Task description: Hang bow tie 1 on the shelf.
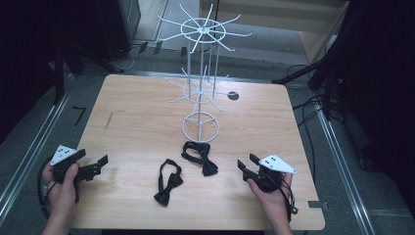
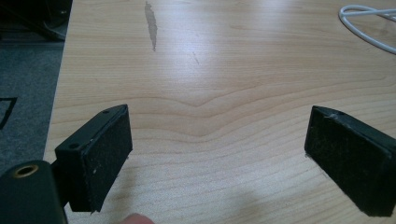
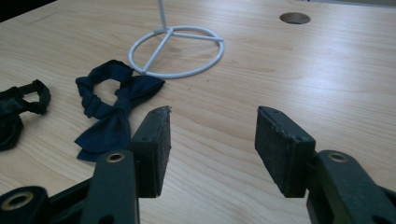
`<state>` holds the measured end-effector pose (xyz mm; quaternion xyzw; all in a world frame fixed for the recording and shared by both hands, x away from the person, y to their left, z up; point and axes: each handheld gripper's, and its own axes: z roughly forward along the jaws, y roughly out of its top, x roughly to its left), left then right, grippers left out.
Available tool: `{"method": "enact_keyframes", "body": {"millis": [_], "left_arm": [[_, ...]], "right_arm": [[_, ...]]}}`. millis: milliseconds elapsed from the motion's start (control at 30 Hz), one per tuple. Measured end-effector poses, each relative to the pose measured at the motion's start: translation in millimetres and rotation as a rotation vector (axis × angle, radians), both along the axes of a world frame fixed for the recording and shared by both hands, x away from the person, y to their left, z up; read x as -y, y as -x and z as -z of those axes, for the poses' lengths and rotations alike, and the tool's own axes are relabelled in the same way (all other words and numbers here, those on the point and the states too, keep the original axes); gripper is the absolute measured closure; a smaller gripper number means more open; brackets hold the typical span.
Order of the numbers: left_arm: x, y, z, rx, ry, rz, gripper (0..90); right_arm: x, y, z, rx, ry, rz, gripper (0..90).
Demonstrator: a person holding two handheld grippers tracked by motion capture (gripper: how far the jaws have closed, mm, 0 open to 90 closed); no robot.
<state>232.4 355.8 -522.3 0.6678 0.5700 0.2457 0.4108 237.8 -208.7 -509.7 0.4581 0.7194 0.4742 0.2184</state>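
Two bow ties lie on the wooden table (image 1: pixel 137 117) in front of a white wire display stand (image 1: pixel 200 73). The dark blue bow tie (image 1: pixel 199 156) (image 3: pixel 116 112) lies beside the stand's ring base (image 3: pixel 175 51). The black bow tie (image 1: pixel 168 182) (image 3: pixel 16 112) lies nearer the front edge. My left gripper (image 1: pixel 100 164) (image 2: pixel 217 158) stands open over bare wood at the left, jaws wide apart and empty. My right gripper (image 1: pixel 247 164) (image 3: pixel 212 144) is open too, low over the table just right of the blue bow tie, holding nothing.
A round cable hole (image 1: pixel 233 95) (image 3: pixel 294 17) sits in the table behind the stand. The stand's upper spokes (image 1: pixel 203 30) spread wide above the table. Dark equipment and cables (image 1: pixel 313 103) line the floor on both sides.
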Motion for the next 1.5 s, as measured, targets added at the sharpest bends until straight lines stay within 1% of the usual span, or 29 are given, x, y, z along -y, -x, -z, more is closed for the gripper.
{"method": "enact_keyframes", "body": {"millis": [67, 200, 367, 433, 567, 633, 1067, 1133, 1333, 1500], "left_arm": [[-0.3, 0.1, -0.1, -0.002, -0.001, 0.003, 8.2], [0.1, -0.4, 0.1, -0.002, -0.001, 0.004, 8.2], [0.5, -1.0, 0.0, -0.004, -0.003, 0.009, 8.2], [0.5, -1.2, 0.1, -0.004, -0.003, 0.010, 8.2], [0.8, -1.4, 0.2, -0.003, -0.004, 0.007, 8.2], [0.8, -1.4, 0.1, -0.004, -0.004, 0.006, 8.2], [1.1, -2.2, 0.1, -0.008, -0.004, 0.006, 8.2], [1.0, -2.2, 0.1, -0.007, -0.004, 0.005, 8.2], [0.9, -2.3, 0.0, -0.007, -0.005, 0.004, 8.2], [0.9, -2.4, 0.0, -0.007, -0.004, 0.005, 8.2]], "right_arm": [[-5.6, -1.9, -1.5, -0.006, -0.005, -0.013, 47.0], [-15.2, -5.6, -3.4, -0.013, -0.011, -0.020, 46.9], [-24.1, -9.8, -5.4, -0.019, 0.002, -0.029, 46.9], [-27.3, -11.6, -6.3, -0.031, -0.001, -0.031, 46.8], [-33.5, -14.6, -6.0, -0.043, 0.002, -0.031, 46.8], [-36.7, -15.6, -6.3, -0.048, 0.012, -0.030, 46.7], [-50.5, -22.7, -3.0, -0.074, 0.000, -0.031, 46.3], [-53.4, -23.7, -2.7, -0.083, 0.011, -0.036, 46.1], [-62.8, -26.1, -3.6, -0.091, 0.009, -0.049, 46.2], [-71.0, -28.7, -0.6, -0.101, 0.012, -0.057, 46.2]]}}
